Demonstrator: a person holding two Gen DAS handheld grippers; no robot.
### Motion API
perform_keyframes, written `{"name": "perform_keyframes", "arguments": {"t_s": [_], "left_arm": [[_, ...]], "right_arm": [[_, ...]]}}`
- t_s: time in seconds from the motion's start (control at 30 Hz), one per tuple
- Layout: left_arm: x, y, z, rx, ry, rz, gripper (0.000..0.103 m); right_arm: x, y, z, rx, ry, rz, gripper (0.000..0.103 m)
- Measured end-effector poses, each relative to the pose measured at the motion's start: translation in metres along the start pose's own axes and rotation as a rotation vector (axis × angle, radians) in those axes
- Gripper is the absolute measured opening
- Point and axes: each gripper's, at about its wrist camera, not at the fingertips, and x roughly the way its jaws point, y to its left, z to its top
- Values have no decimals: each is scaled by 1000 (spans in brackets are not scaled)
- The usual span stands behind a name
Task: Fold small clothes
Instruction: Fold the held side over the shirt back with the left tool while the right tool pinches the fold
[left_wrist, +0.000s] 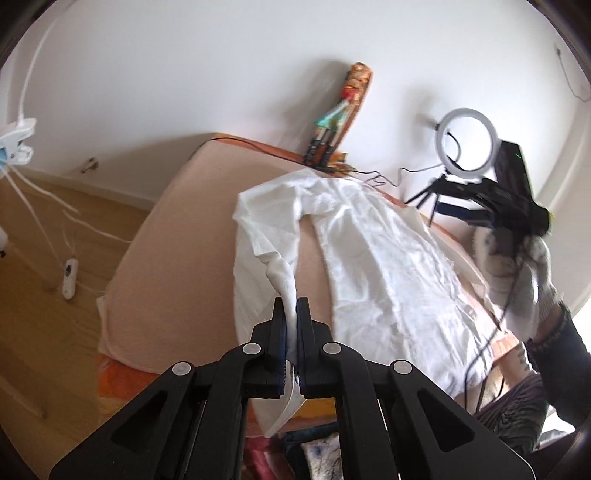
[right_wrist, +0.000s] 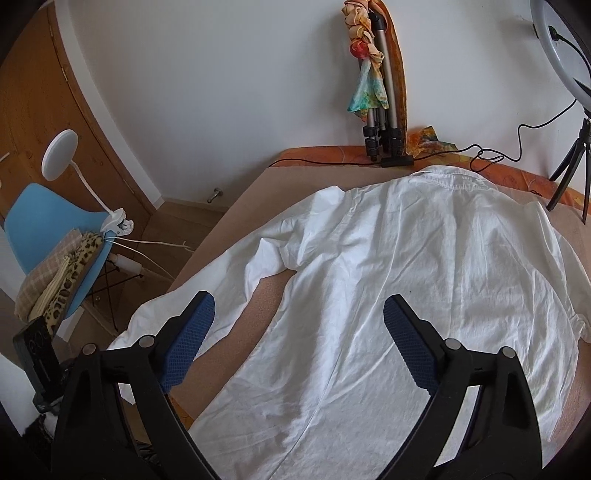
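Left wrist view shows the left gripper (left_wrist: 291, 314) clenched on the cuff end of a long sleeve of the white crumpled cotton shirt (left_wrist: 388, 266), the fabric pinched tight between the two blue-padded jaws and rising from the bed in a twisted strip towards the shoulder. That shirt lies spread over the flat beige-covered bed (left_wrist: 177, 236), collar towards the white wall, with an orange patterned sheet showing along the bed's far edge. At the right of this view a white-gloved hand (left_wrist: 532, 280) carries the other black gripper above the shirt's far side, though motion blur hides its jaws here. In the right wrist view the right gripper (right_wrist: 299, 310) hovers over the shirt's back panel (right_wrist: 424, 258) with its jaws spread wide, blue textured pads (right_wrist: 188, 332) apart and nothing pressed between them. Both sleeves are visible there, the left one stretching diagonally towards the bed's near corner. Against the wall stands a folded grey metal tripod (right_wrist: 380, 110) draped with a multicoloured scarf, and a white ring light (left_wrist: 467, 138) on a small black stand sits to the right. Beside the bed a pale blue plastic chair (right_wrist: 40, 225) holds folded fabrics and a clip-on white lamp.
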Motion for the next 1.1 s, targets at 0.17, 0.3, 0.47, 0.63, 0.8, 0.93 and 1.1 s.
{"name": "perform_keyframes", "arguments": {"t_s": [0.17, 0.3, 0.47, 0.63, 0.8, 0.93, 1.1], "left_arm": [[13, -64, -8, 160, 64, -148, 3], [29, -98, -17, 256, 130, -214, 3], [46, -104, -25, 281, 199, -237, 3], [53, -115, -35, 338, 237, -236, 3], [54, -123, -42, 397, 258, -240, 3], [57, -125, -49, 415, 295, -249, 3], [57, -136, -55, 463, 305, -252, 3]], "right_arm": [[36, 2, 46, 18, 80, 62, 88], [76, 3, 77, 39, 170, 82, 87], [136, 18, 96, -13, 300, 62, 72], [185, 44, 101, -60, 399, 85, 70], [221, 46, 90, -118, 504, -71, 11], [201, 18, 92, -54, 447, -82, 3], [145, -31, 94, 64, 330, -61, 2]]}}
